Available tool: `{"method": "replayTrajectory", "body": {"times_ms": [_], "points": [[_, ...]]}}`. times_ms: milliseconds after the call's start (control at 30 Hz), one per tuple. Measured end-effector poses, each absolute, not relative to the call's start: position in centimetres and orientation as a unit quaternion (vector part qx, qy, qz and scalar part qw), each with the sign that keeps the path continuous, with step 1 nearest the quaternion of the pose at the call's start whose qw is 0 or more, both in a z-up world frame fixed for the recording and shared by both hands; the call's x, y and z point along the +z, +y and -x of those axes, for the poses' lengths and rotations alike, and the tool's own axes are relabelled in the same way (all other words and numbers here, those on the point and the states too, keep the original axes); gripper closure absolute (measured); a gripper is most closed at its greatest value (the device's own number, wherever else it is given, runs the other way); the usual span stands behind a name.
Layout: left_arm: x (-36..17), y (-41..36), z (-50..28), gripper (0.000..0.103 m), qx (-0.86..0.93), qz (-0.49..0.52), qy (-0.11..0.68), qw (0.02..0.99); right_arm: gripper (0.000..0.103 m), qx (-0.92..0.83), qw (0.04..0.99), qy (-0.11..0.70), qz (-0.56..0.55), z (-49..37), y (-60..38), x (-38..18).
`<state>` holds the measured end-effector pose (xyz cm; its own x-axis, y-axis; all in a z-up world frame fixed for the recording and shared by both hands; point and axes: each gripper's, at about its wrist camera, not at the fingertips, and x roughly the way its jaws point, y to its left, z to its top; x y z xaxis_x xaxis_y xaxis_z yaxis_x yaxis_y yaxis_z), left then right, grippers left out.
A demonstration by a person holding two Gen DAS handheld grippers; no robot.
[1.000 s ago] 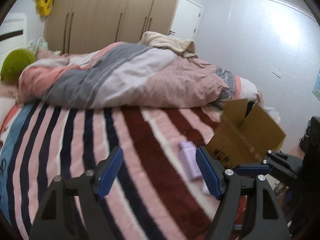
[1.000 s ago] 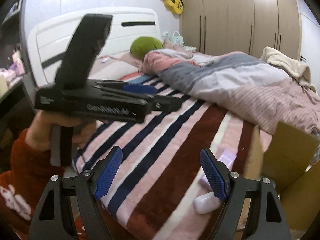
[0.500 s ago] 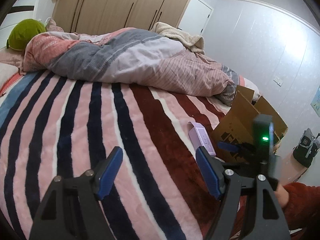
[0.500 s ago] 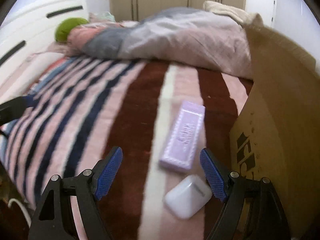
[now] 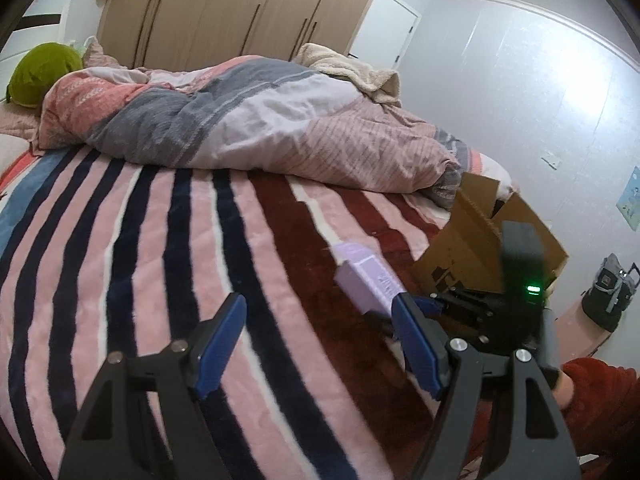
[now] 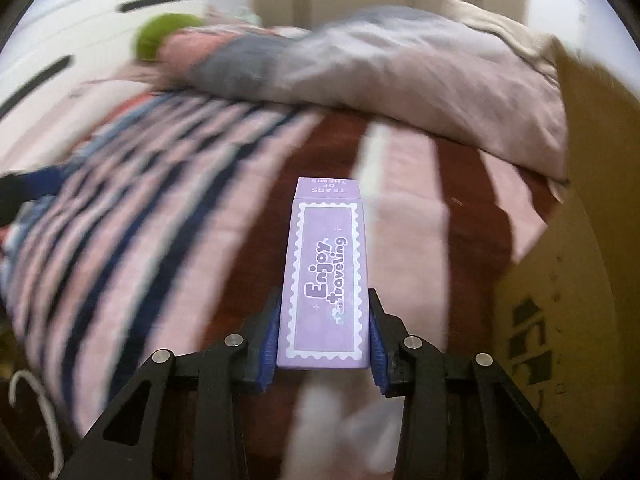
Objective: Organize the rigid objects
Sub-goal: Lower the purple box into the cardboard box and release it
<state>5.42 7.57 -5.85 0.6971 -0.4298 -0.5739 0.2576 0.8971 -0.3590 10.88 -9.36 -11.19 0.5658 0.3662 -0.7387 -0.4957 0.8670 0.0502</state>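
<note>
Two pads of our right gripper (image 6: 322, 344) are pinching the purple box (image 6: 326, 276) at its near end, long axis running straight ahead, off the blanket. We're reckoning the cardboard box (image 6: 592, 240) sits just right; left gripper (image 5: 320, 344) is gaping, idle.

Below the jaws of the right gripper (image 6: 324, 336), a white thing (image 6: 340, 428) is smeared past telling. The striped blanket (image 6: 160, 208) left of them is streaked by motion. The cardboard box (image 6: 580, 240) to their right runs off frame. The purple box (image 5: 370, 282), just ahead of the left gripper's (image 5: 320, 346) right jaw, has its rear end hidden.
</note>
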Motion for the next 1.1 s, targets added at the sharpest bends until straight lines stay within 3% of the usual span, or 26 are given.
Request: {"method": "replayTrajectory", "body": {"times_ms": [267,333,400,467,1100], "points": [[-2.0,4.8,-5.3,0.031,-0.247,0.143,0.317,0.904,0.070,0.369,0.862,0.341,0.062,-5.4,-8.3,-3.9],[-0.8,3.3,-5.4,0.036,-0.262,0.139,0.310,0.903,0.070,0.382,0.862,0.327,0.057,-4.6,-9.2,-2.4],[0.3,1.6,-5.6,0.048,-0.261,0.122,0.306,0.907,0.070,0.384,0.869,0.308,0.060,-3.9,-10.5,-1.2],[1.2,-0.5,-6.1,0.052,-0.268,0.106,0.302,0.909,0.070,0.383,0.872,0.300,0.058,-3.8,-12.0,-0.5],[3.8,-19.1,-14.0,0.051,-0.383,0.023,0.342,0.858,0.069,0.245,0.915,0.320,0.025,-7.4,-29.0,1.5]]}}
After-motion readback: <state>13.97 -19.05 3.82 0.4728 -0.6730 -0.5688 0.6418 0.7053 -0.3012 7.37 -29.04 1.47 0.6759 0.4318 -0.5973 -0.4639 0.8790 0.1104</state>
